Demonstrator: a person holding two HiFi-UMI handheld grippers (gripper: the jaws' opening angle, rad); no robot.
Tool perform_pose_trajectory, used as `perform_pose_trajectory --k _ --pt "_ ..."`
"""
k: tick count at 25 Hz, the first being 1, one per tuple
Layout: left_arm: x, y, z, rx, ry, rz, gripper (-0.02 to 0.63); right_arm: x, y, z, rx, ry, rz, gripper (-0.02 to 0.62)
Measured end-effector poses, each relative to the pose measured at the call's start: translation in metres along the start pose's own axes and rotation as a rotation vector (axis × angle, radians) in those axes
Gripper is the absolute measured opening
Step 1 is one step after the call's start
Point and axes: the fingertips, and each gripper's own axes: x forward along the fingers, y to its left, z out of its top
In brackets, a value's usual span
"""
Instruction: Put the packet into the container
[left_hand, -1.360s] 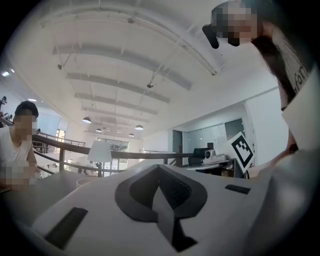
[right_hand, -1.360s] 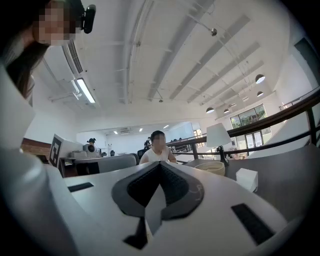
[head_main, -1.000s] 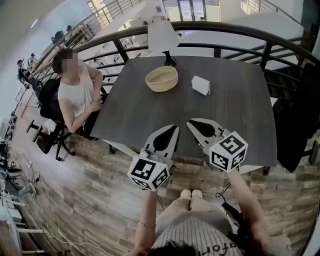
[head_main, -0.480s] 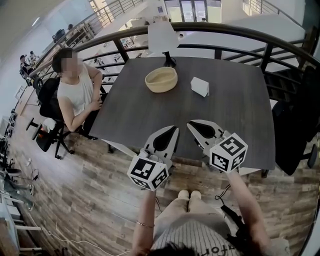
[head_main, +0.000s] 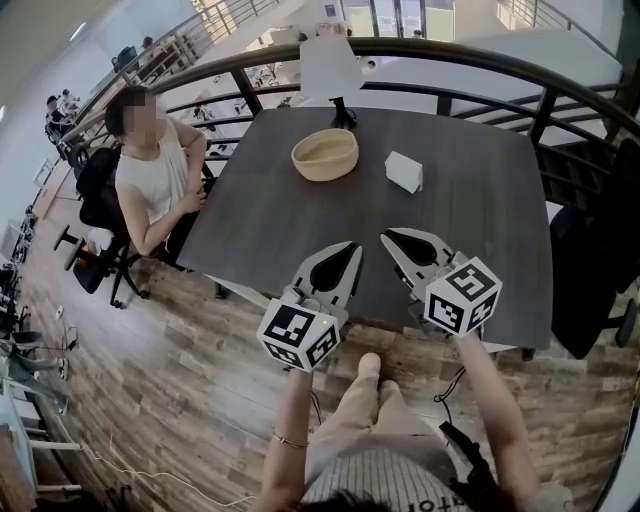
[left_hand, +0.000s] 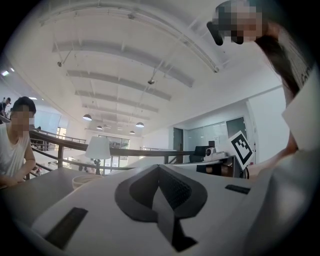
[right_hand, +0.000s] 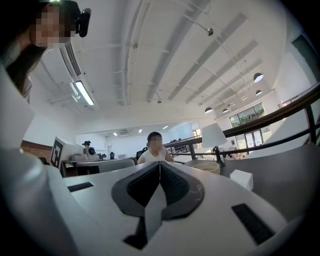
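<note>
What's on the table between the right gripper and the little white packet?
Nothing. In the head view, only bare dark table lies between the shut right gripper and the packet. The bowl sits off to the left.

Stepping closer
One foot (head_main: 369, 366) now leads the other, and the left gripper (head_main: 354, 247) and right gripper (head_main: 386, 238) have edged forward over the table (head_main: 490, 240).

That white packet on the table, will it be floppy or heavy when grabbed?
The white packet looks small, so it is probably light. It holds a wedge-like shape, so it is likely not limp, though a firm pinch may crush it. On the smooth dark table it could slide if nudged.
</note>
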Motion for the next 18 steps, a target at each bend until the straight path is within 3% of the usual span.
perform_pose_trajectory --k 18 --pt "0.093 0.073 -0.027 -0.059 0.035 -0.081 0.008 0.067 -0.103 -0.008 0.026 0.048 -0.090 0.011"
